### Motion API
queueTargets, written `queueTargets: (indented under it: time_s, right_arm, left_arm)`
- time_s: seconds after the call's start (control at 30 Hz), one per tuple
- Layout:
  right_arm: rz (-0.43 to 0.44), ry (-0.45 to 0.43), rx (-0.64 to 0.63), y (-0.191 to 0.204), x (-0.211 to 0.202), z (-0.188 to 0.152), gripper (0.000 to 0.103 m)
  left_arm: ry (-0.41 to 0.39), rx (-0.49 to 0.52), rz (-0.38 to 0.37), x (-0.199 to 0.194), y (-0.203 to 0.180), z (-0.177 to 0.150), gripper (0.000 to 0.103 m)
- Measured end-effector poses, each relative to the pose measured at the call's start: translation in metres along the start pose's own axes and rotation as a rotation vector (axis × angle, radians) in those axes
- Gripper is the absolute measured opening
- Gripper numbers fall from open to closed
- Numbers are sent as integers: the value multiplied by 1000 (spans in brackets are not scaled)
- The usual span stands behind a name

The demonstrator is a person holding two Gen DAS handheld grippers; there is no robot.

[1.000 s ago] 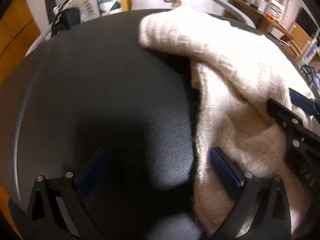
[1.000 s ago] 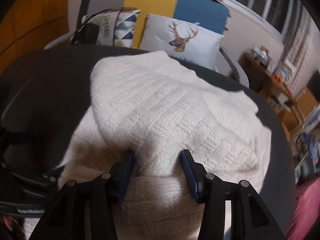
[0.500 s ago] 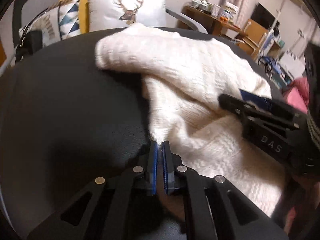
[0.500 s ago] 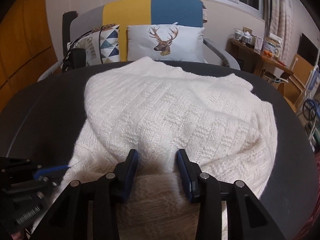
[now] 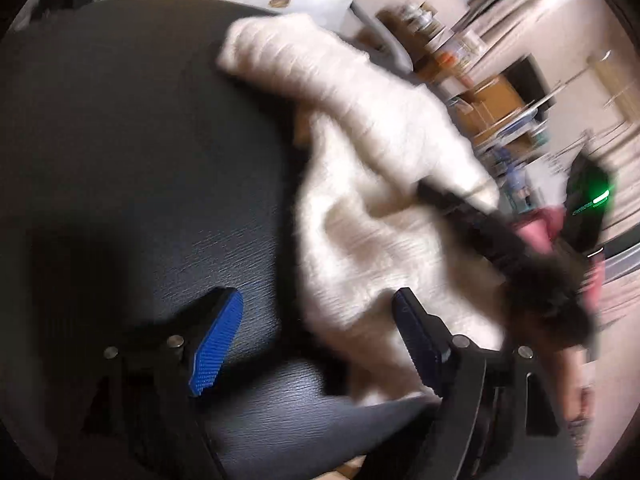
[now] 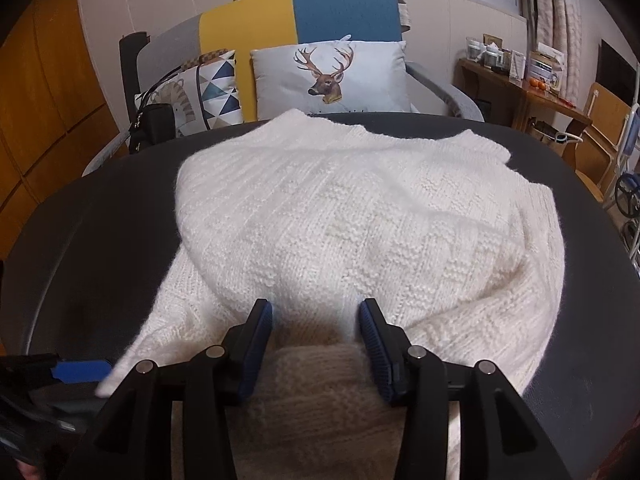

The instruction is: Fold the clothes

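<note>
A cream knit sweater (image 6: 340, 216) lies spread over a dark round table (image 6: 100, 240). My right gripper (image 6: 316, 344) sits at the sweater's near edge, its blue pads pressed into a thick fold of knit that bulges between them. In the blurred left wrist view, the sweater (image 5: 360, 200) covers the table's right half. My left gripper (image 5: 316, 344) stands open, with the sweater's left edge lying loosely between its fingers. The right gripper (image 5: 472, 220) shows there as a dark smear on the cloth. The left gripper's blue pad (image 6: 80, 370) peeks in at the bottom left of the right wrist view.
Behind the table stands an armchair (image 6: 296, 12) with a deer cushion (image 6: 328, 76), a patterned cushion and a black bag (image 6: 154, 124). A wooden side table (image 6: 520, 92) with small items is at the right. Bare dark tabletop (image 5: 140, 140) lies left of the sweater.
My left gripper closed on the sweater's left edge half a second ago and has opened again, swinging fast. The right gripper narrowed slightly on its fold and stayed put.
</note>
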State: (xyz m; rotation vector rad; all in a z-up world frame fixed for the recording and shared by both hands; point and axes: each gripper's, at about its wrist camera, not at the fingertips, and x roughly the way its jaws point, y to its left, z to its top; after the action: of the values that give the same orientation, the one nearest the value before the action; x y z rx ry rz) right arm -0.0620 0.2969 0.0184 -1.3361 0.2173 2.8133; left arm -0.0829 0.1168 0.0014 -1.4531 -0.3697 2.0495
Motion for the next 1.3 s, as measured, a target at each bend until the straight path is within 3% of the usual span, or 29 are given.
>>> queueTargets:
  time_s: [0.13,0.2,0.23,0.27,0.53,0.7,0.8,0.9,1.03,1.1,1.2,1.3]
  right_arm:
    - [-7,8,6,-1,0,0,47]
    - [-15,7,9,0,2,-1,47]
    - [-19,4,11,0,2,-2,47]
    - [-24,-1,13,1,1,-3,47]
    - [-31,-28,-15,5,-10,1,47]
    - [-32,-52,-213,24,-18,26,47]
    - [-127,25,-379,37,-1,41,51]
    - [-193,138,-450,38,35,43,57]
    - [-166,82,-319,36,37,38,45]
    - [-132,67,-264,40,28,35,23]
    - [25,31,-115,37,10,32,13]
    - [220,41,75,31,6,27,11]
  left_arm:
    - [-5,15,44,10,-9,1,81]
    - [-8,23,65,16,-14,1,71]
    - [-9,26,76,18,-16,1,33]
    - [-10,30,87,21,-19,1,6]
    - [-107,167,169,5,-31,-3,5]
    - [-117,164,167,-9,-17,-4,5]
    - [-121,150,163,-12,-11,-4,5]
    - [-128,144,160,-18,-6,-4,5]
    - [-146,130,175,-26,7,-4,5]
    - [-156,116,194,-31,19,-1,5]
    - [-197,91,231,-44,37,3,5]
    - [-252,31,251,-65,63,7,5]
